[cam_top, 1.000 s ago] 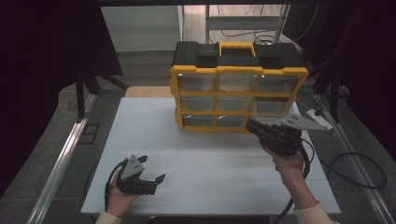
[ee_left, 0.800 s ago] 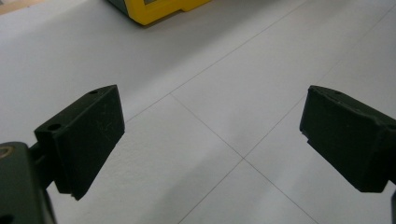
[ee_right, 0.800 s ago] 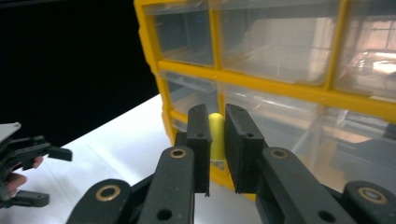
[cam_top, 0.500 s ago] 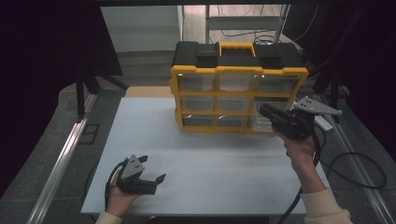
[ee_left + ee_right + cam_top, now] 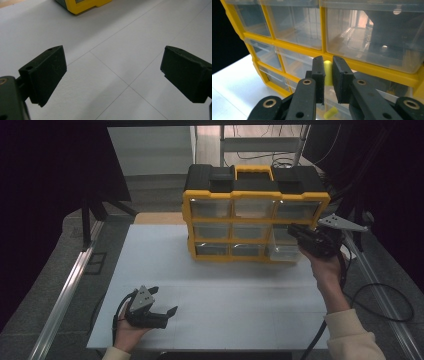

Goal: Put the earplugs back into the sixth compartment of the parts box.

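Yellow plastic frames the organiser (image 5: 256, 217) at the far side of the white bench (image 5: 215, 305), its nine clear drawers stacked three by three. From the high view, the right gripper (image 5: 295, 231) is raised to the right-hand column, level with the middle drawer, while the lowest drawer there (image 5: 282, 251) appears to stand pulled out. The left gripper (image 5: 167, 312) rests low on the near left of the bench, well apart from the organiser.

In the left gripper view, its jaws are spread wide over bare bench, with nothing between them.

In the right gripper view, the right gripper (image 5: 329, 75) is clenched on a small pale yellow piece (image 5: 327, 72), right in front of the drawer fronts. Another yellow piece (image 5: 330, 112) lies lower down in a drawer. I judge the picking done, with the drop into a drawer left.
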